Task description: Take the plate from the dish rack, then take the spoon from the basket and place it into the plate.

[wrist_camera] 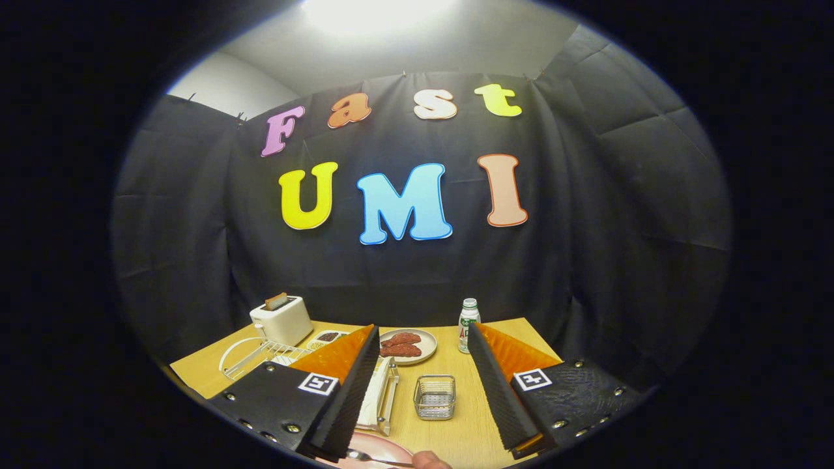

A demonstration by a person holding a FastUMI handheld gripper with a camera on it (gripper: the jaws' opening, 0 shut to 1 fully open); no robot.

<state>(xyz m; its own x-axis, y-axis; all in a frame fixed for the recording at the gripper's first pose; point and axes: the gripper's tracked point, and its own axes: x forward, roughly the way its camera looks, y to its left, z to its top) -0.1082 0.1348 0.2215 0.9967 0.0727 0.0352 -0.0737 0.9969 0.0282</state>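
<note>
Below, spoon (365,456) on pink plate (384,449) between the wide-spread, empty fingers (345,397).

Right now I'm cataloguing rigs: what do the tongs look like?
The tongs have two wedge-shaped fingers with ribbed black inner pads and orange outer sides. Each sits on a black textured plate fixed with silver screws and carries a small black-and-white square marker.

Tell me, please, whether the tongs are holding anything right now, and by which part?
Nothing: the tongs are open, with only the wire basket on the table between them.
</note>
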